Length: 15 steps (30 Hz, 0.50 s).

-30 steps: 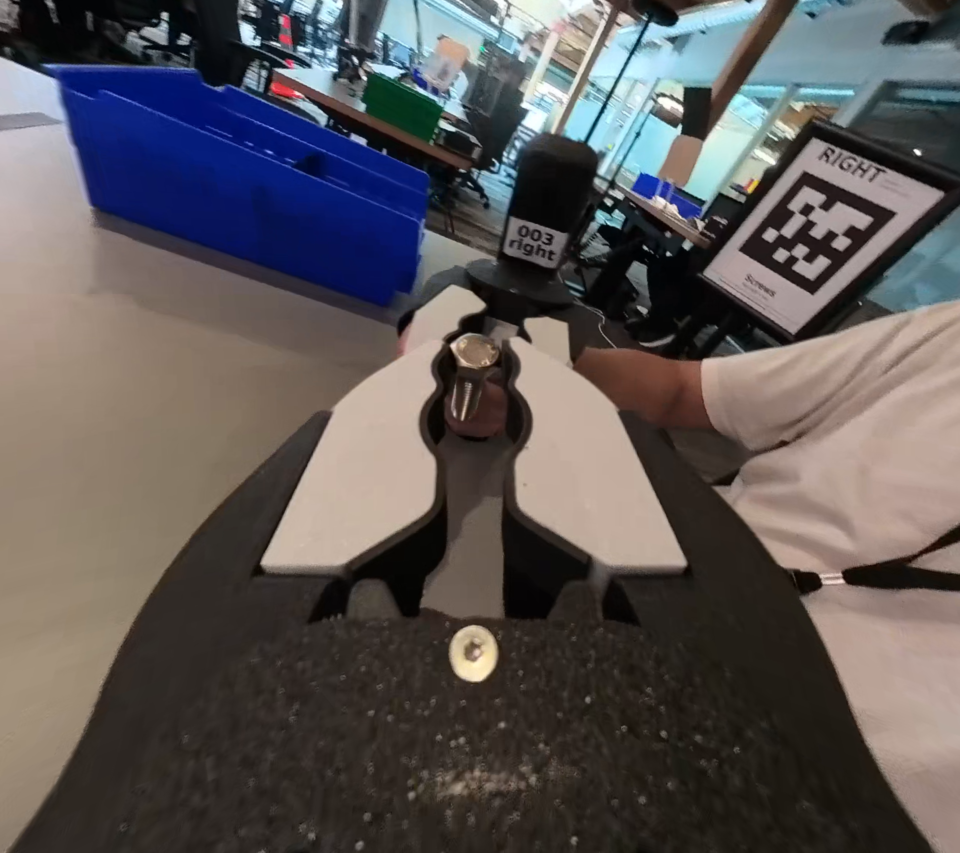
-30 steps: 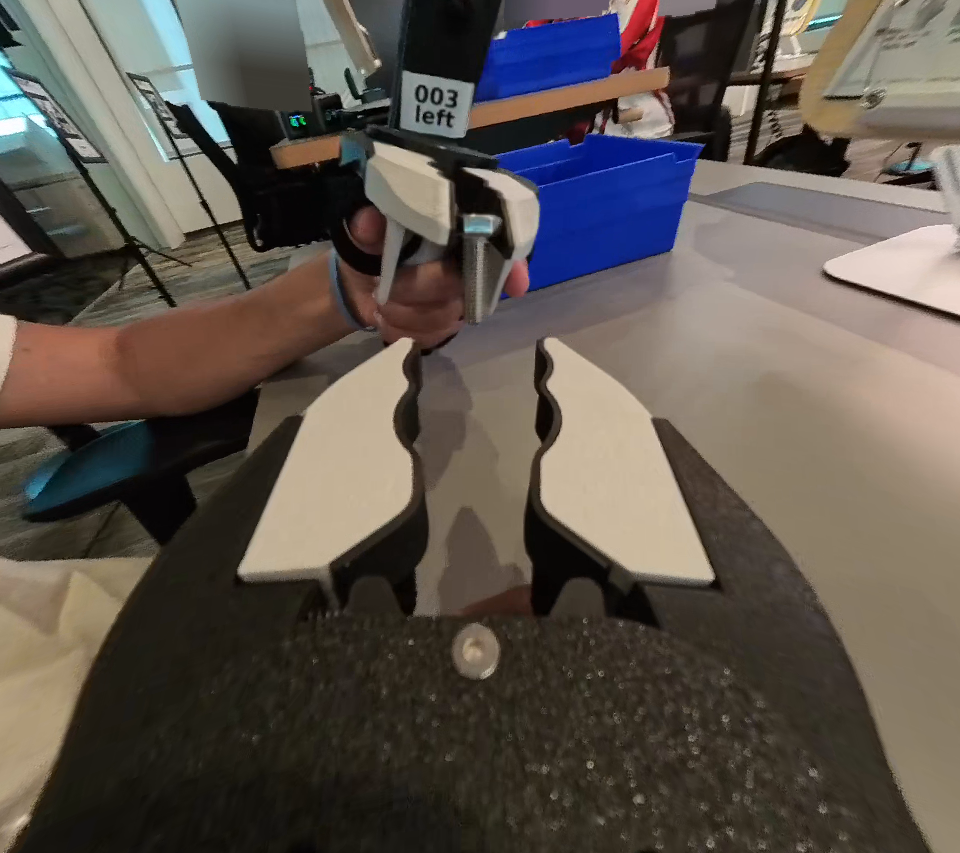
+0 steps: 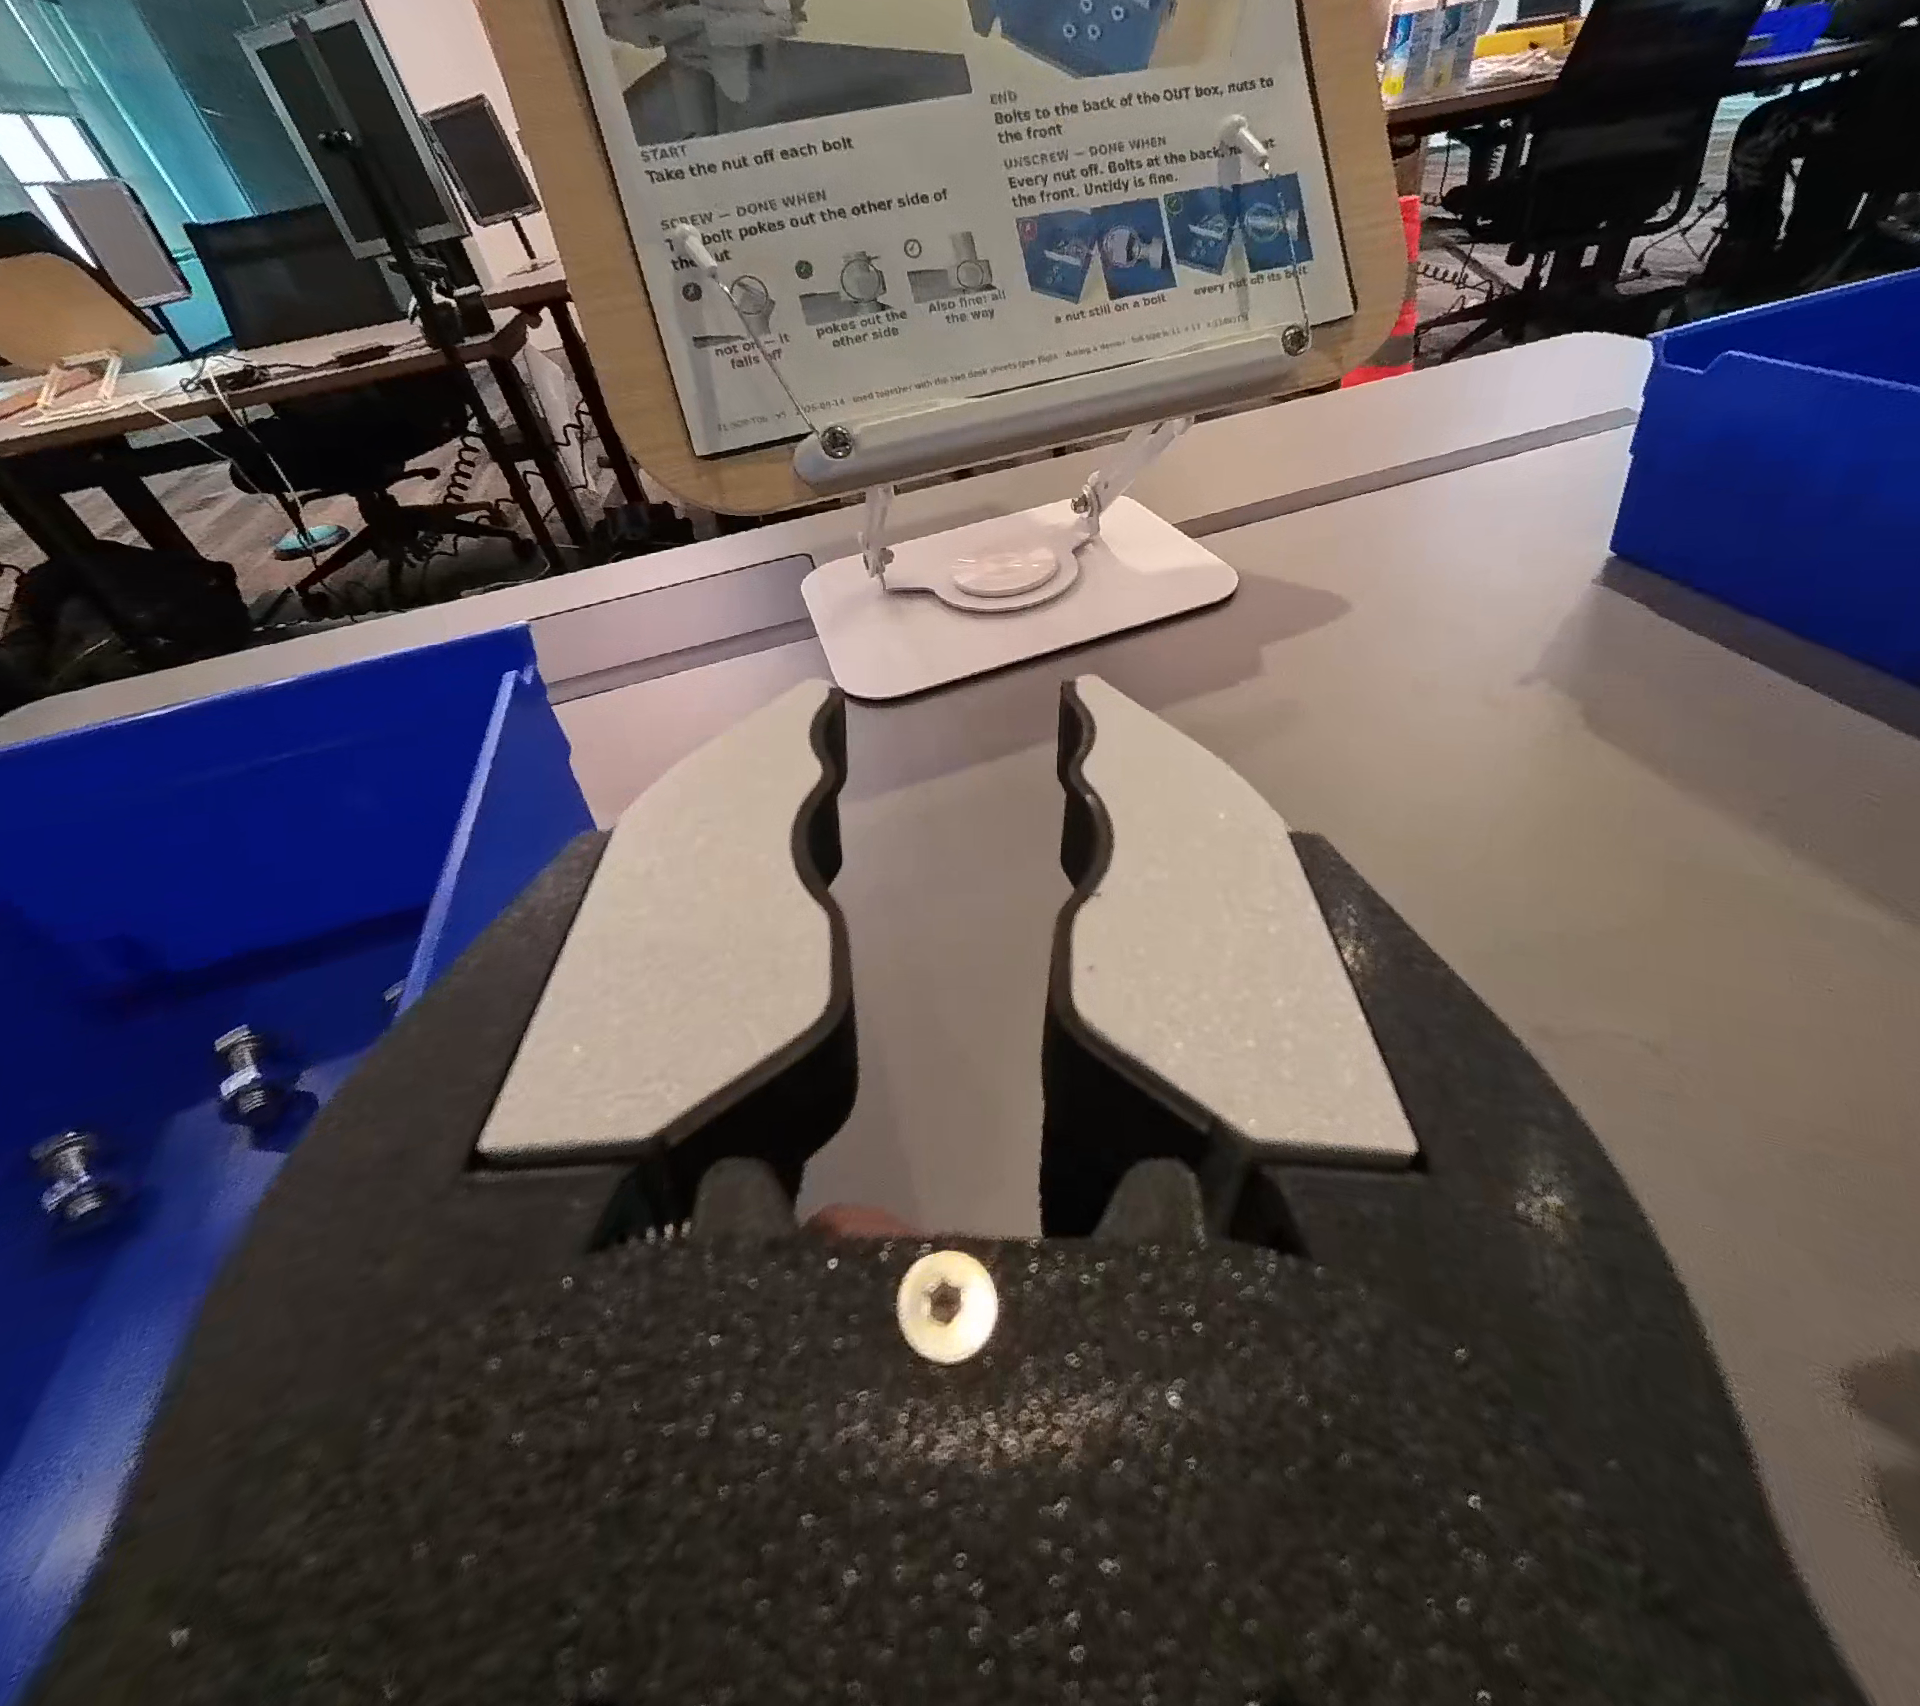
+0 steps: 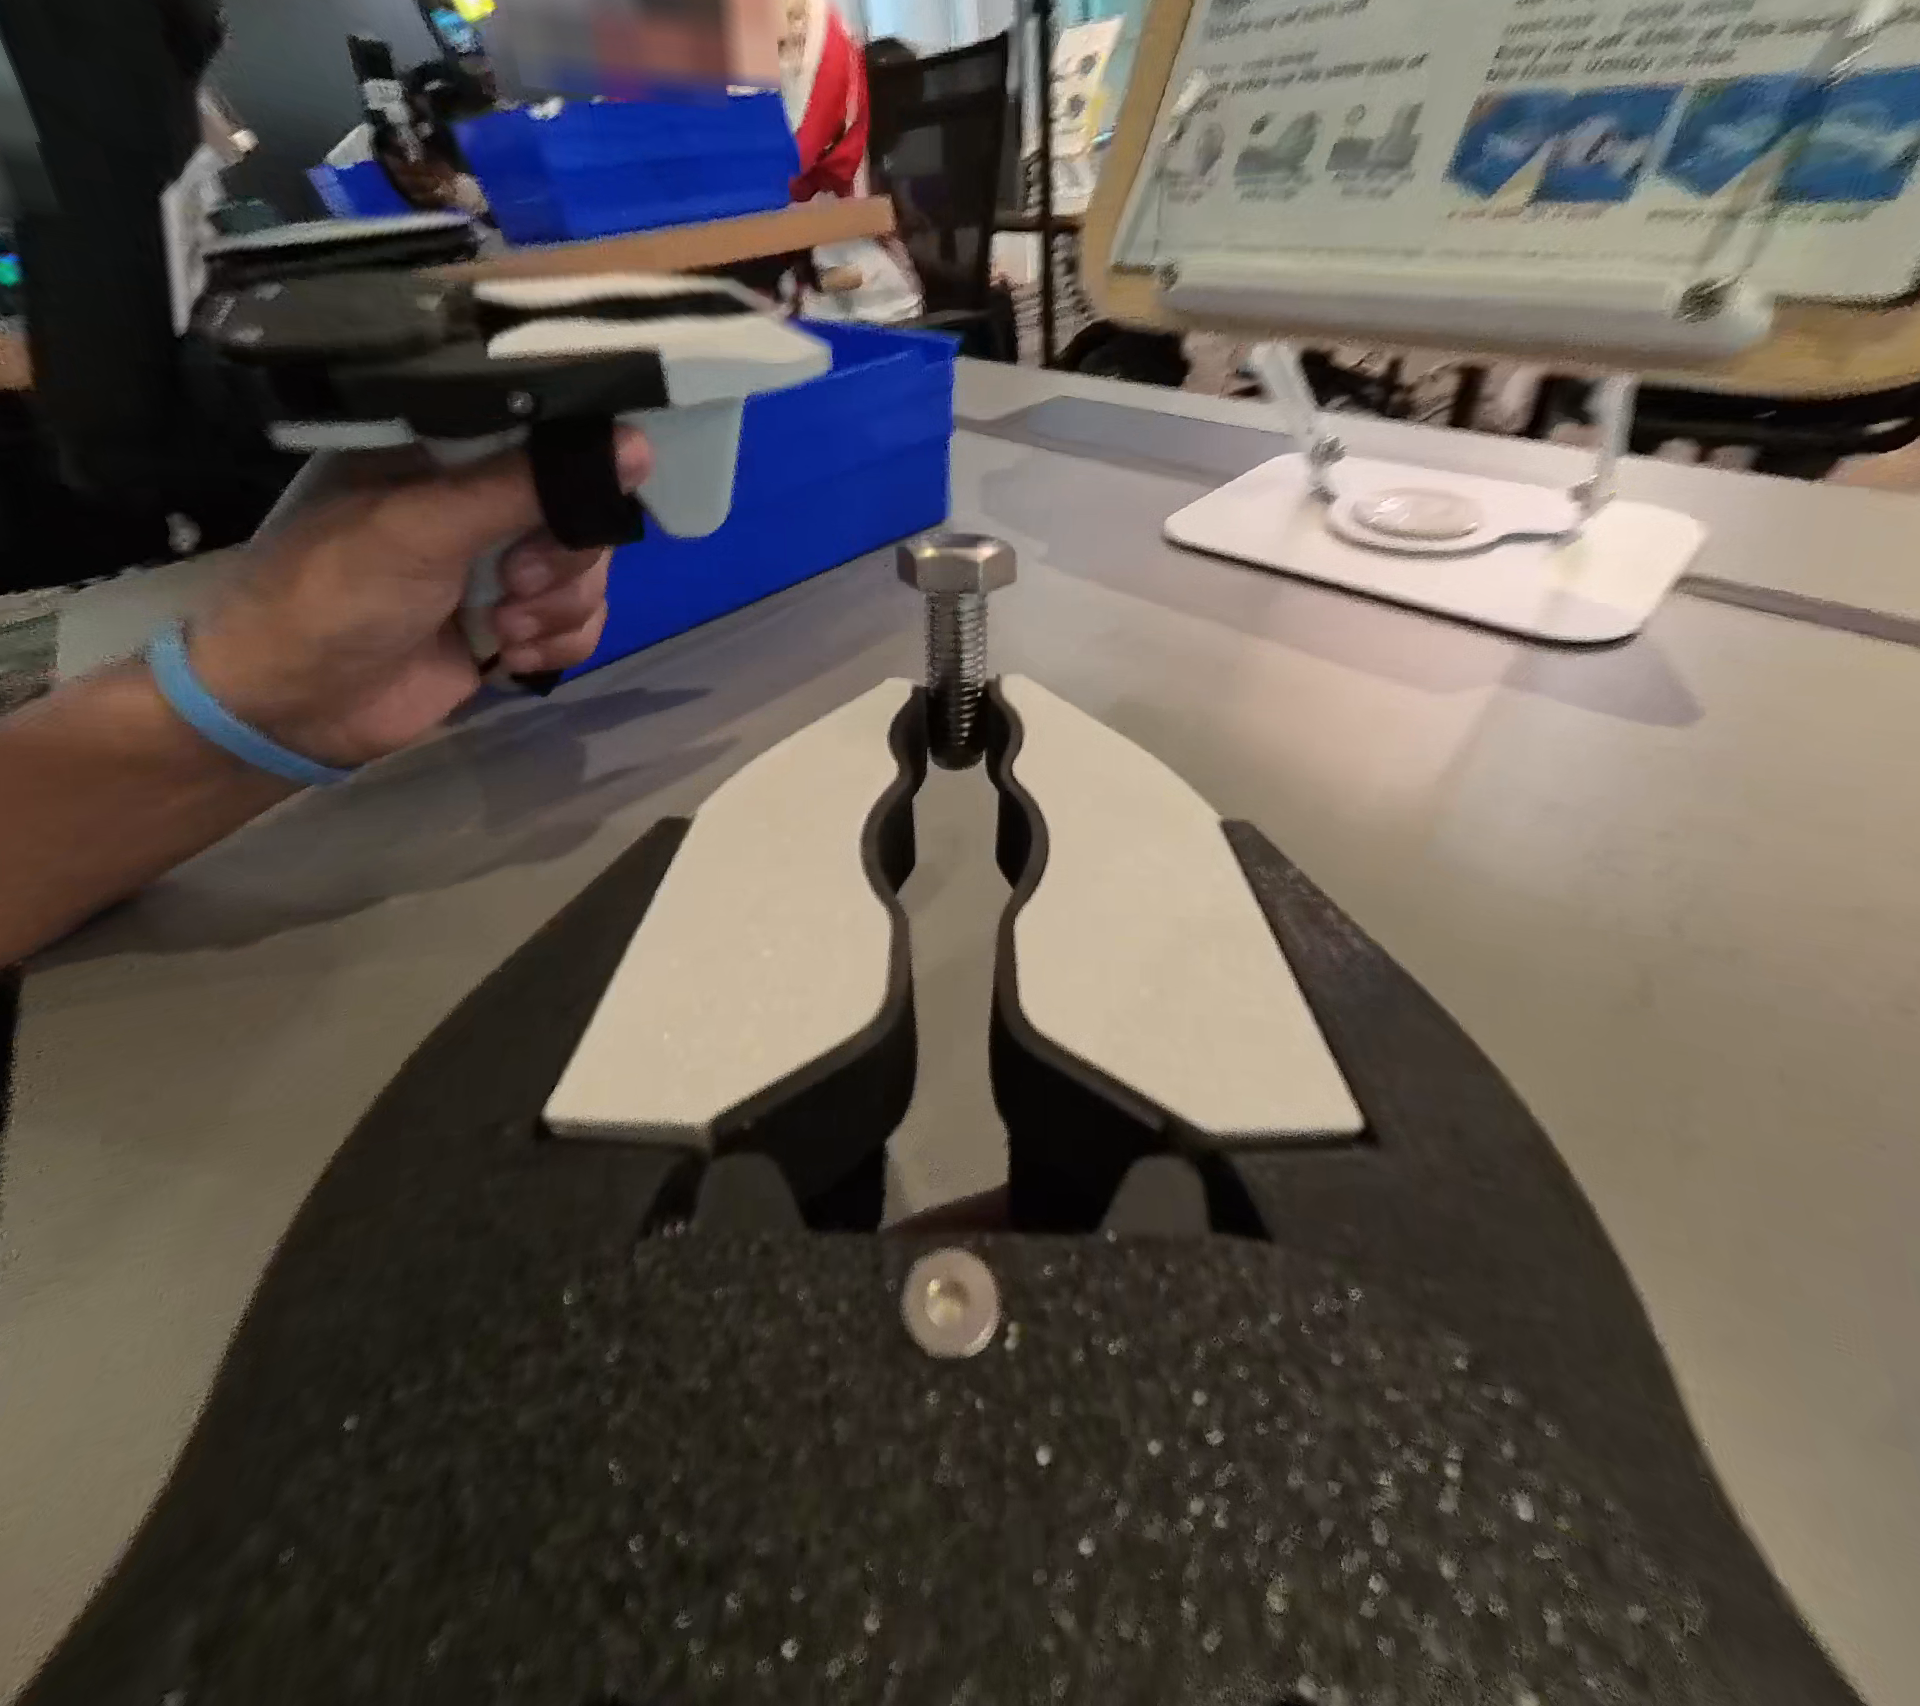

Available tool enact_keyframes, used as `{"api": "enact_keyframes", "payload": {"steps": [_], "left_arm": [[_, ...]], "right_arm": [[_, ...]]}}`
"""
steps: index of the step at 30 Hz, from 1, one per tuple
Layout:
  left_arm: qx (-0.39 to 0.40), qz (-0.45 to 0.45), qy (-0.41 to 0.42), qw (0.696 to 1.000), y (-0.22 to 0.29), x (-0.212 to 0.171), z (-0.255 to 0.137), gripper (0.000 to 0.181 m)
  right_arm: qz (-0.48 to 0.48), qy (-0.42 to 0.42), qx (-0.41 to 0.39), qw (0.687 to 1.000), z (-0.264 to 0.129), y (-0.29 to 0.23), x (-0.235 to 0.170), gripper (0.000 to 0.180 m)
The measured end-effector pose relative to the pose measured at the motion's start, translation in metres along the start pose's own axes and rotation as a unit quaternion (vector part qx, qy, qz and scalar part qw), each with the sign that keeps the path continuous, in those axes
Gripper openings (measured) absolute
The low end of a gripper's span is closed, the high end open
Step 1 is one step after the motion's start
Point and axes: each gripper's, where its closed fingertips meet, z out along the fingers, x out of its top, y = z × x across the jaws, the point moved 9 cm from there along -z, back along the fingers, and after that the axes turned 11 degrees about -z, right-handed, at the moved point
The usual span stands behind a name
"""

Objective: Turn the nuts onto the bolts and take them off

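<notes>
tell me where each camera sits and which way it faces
Left wrist view: on the left tongs, open, facing the instruction board; blue bin at left.
Right wrist view: on the right tongs, shut on a bolt; hand and left tongs at left.
Shared: board, grey table, that bin.

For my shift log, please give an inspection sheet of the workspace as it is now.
Surface: grey table, bare between the bins.
Job's things: one bolt, upright, head up, no nut on it; nutted bolts in the left bin; second bin at right.
Clutter: instruction board on a white stand.
Grippers: right claw shut on the bolt's thread; left claw open, empty.
Cables: nothing seen on the table; some under desks behind.
Surroundings: office desks, chairs, monitors, more blue bins.
</notes>
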Motion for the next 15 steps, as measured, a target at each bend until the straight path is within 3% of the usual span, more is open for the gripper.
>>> {"api": "enact_keyframes", "payload": {"steps": [4,6,7,11,15], "left_arm": [[0.006,0.006,0.000,1.000,-0.002,0.000,0.000,0.039],[0.002,-0.001,-0.007,1.000,-0.002,0.000,0.001,0.039],[-0.001,-0.005,-0.011,1.000,-0.002,-0.001,0.001,0.039],[-0.014,-0.019,-0.023,0.999,-0.002,-0.002,0.002,0.040],[-0.021,-0.022,-0.025,0.999,-0.001,-0.002,0.002,0.041]], "right_arm": [[-0.091,-0.017,-0.177,0.980,-0.035,0.065,0.075,0.010],[-0.071,-0.044,-0.252,0.964,-0.058,0.129,0.113,0.010],[-0.055,-0.098,-0.261,0.959,-0.064,0.165,0.122,0.010],[0.065,-0.377,-0.204,0.901,-0.065,0.283,0.087,0.010],[0.141,-0.517,-0.172,0.827,-0.066,0.333,0.020,0.010]]}}
